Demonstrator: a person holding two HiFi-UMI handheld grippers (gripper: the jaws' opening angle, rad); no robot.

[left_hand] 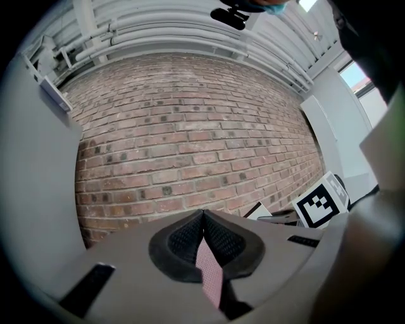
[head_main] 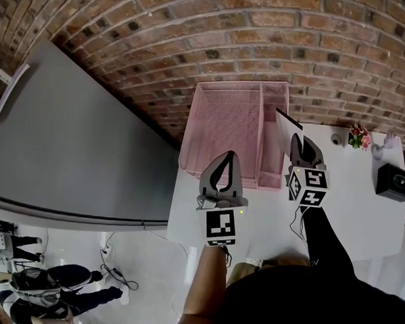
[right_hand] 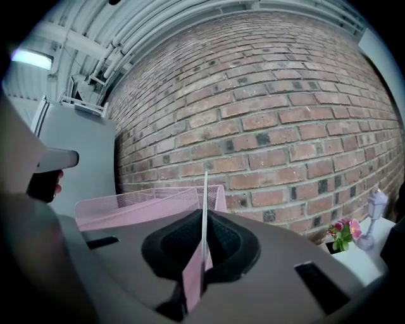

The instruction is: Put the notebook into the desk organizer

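The head view looks steeply down from above onto the white table (head_main: 267, 219) and the pink desk organizer (head_main: 225, 118). Each gripper view sits close behind its own jaws, facing roughly level at the brick wall (left_hand: 190, 139) (all three views share it); the right one also catches the organizer.

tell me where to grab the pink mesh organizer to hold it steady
Likely the organizer's left wall, at its top rim, from above. The mesh walls are thin and upright, so tongs can straddle one, and that side is clear of the notebook that the right tongs hold on edge by its right side.
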